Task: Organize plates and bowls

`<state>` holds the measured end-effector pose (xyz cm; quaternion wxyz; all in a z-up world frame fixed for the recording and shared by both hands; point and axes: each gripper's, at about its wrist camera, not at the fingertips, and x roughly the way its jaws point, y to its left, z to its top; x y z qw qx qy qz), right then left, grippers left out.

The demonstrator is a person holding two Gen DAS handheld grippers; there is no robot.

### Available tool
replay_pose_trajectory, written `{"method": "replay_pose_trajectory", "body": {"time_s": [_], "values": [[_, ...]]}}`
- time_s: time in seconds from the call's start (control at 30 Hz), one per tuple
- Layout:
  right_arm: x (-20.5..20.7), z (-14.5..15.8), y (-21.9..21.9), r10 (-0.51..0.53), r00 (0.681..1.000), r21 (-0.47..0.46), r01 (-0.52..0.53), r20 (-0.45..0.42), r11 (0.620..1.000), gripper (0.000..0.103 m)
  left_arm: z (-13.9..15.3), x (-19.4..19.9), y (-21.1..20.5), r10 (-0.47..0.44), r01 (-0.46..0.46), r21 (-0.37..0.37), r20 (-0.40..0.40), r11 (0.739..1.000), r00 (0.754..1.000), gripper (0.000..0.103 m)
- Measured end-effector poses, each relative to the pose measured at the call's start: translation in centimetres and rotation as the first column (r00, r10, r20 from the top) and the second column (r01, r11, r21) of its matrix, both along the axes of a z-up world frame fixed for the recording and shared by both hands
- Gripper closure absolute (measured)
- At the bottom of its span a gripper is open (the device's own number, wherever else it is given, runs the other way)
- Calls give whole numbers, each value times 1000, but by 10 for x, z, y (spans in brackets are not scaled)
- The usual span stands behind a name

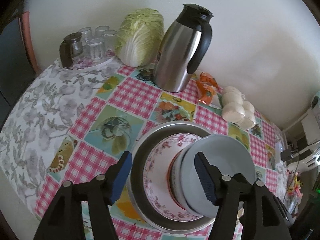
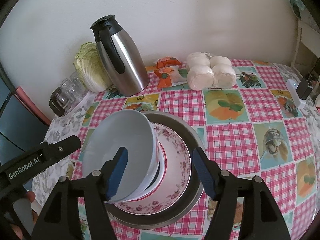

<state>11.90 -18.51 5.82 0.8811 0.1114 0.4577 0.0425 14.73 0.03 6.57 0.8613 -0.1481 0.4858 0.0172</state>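
Checked counter [image 2: 230, 140]: stacked bowl [image 2: 120, 140] sits between both open hand-held grippers [image 1: 164, 178] [image 2: 160, 172], rim inside each, unpinched.

Lower bowls [image 2: 160, 160] in the stack mostly hidden by top bowl [image 2: 120, 140]

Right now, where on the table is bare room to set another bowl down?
Free: the checked cloth right of the pan, in front of the buns; also the grey floral cloth between the pan and the glass tray. Crowded: the back edge, with cabbage, jug, orange packet and buns.
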Motion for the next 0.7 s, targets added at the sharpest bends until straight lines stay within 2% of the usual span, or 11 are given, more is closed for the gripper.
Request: {"method": "replay_pose_trajectory", "body": {"time_s": [0.03,0.1,0.3,0.37,0.43,0.7], "values": [[0,0,1,0,1000,-3,0,0,1000,33,-1,0,1,7,-7,3,0,1000,1000,26],[0,-1,1,-4,1000,-10,4,2,1000,21,-1,0,3,17,-17,11,0,1000,1000,17],[1,-1,1,-5,1000,-19,5,4,1000,20,-4,0,9,46,-46,49,9,998,999,0],[-1,0,1,-1,1000,-27,1,8,1000,18,-3,-2,10,58,-60,64,22,996,998,0],[-4,2,1,-1,1000,-31,1,14,1000,6,-2,-4,12,68,-70,85,31,994,997,0],[-27,11,-7,-3,999,-64,6,44,998,6,5,-23,20,78,-84,88,66,993,995,0]]}}
